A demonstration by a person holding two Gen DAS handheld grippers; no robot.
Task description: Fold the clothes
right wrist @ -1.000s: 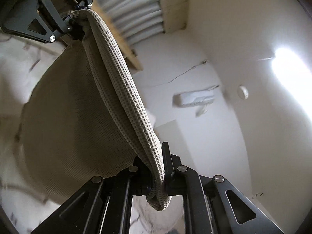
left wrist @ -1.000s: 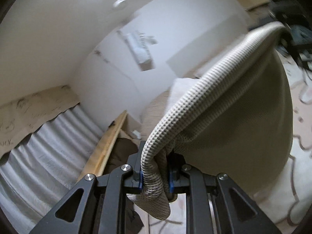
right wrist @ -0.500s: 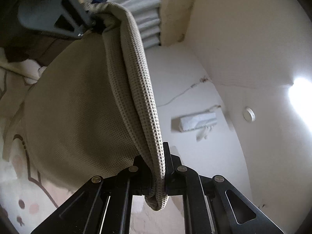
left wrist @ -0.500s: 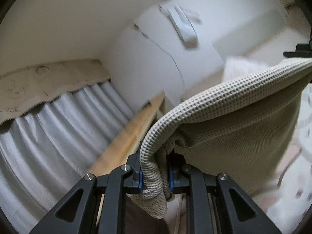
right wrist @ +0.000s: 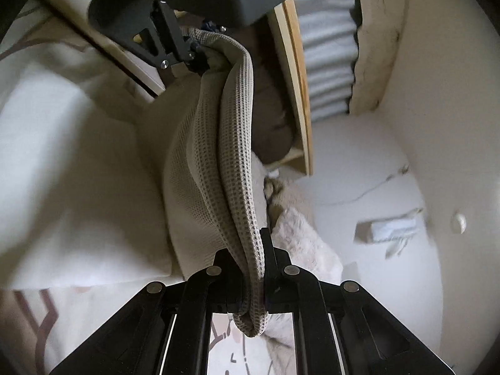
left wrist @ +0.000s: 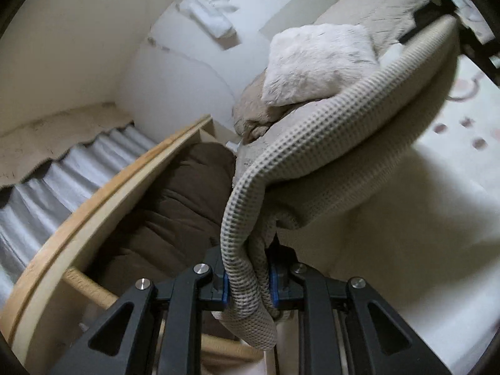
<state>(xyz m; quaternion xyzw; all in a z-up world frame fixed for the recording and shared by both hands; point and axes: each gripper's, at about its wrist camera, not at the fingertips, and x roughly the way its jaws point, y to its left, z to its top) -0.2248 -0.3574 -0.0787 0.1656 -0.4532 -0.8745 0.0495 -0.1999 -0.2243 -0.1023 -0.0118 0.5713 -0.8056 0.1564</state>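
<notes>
A beige waffle-knit garment point(left wrist: 328, 137) hangs stretched between my two grippers above a bed. My left gripper point(left wrist: 248, 284) is shut on one bunched end of its thick edge. My right gripper point(right wrist: 253, 284) is shut on the other end; the garment point(right wrist: 231, 162) runs from it up to the left gripper point(right wrist: 193, 53). The right gripper shows dimly at the far end in the left wrist view point(left wrist: 437, 9). The cloth sags below the taut edge toward the bed.
A white sheet with pink print point(left wrist: 437, 187) covers the bed. A fluffy white pillow point(left wrist: 315, 62) and a beige blanket point(left wrist: 256, 115) lie near the wall. A brown duvet point(left wrist: 168, 212) lies by a wooden rail point(left wrist: 93, 200). Grey curtains point(left wrist: 47, 193) hang beyond.
Both grippers have come down and tilted toward the bed with the garment still held. The pillow, brown duvet and sheet have come into view, and the cloth sags closer to the bed.
</notes>
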